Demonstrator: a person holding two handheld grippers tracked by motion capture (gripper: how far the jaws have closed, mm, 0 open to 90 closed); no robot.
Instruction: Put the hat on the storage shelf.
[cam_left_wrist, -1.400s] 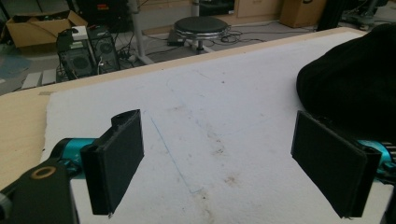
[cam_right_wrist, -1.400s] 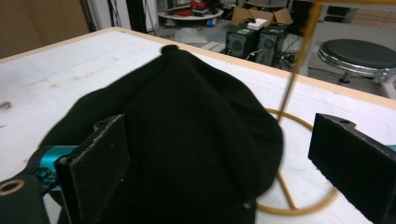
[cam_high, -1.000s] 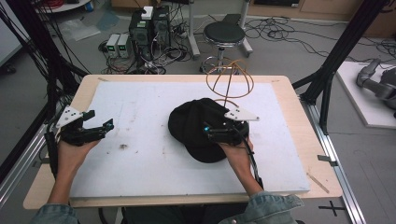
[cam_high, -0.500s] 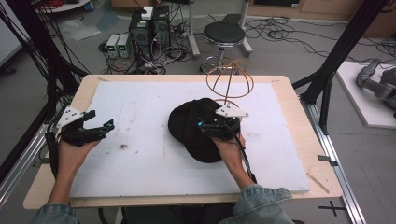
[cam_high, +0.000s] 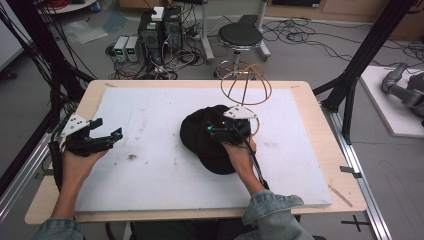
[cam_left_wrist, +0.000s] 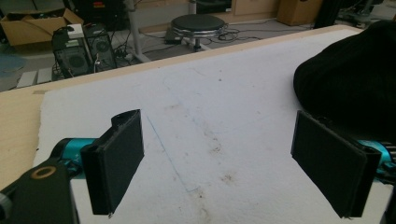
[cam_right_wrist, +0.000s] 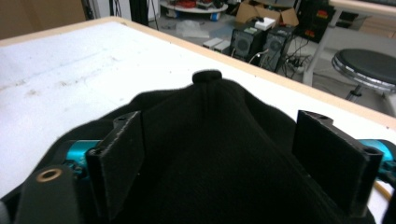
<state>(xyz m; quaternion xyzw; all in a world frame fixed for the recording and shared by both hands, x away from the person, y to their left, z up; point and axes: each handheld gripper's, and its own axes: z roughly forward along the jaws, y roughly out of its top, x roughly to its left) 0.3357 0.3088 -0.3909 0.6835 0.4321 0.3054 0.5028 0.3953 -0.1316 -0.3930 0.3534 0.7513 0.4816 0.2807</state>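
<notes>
Black cap (cam_high: 210, 142) is lying at the frame's centre on the bench (cam_high: 150, 120). Right gripper (cam_right_wrist: 233, 163) is straddling its crown, fingers (cam_right_wrist: 119, 158) closing but not yet pinching. Left gripper (cam_high: 107, 136), at the left, is holding its fingers spread.

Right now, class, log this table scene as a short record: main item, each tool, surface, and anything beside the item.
Main item: black cap, lying on the white board
Right tool: over the cap, jaws closing with the raised crown between them, not yet pressing
Left tool: jaws open, nothing between them, apart from the cap
Beside cap: wire dome frame, on its far side
</notes>
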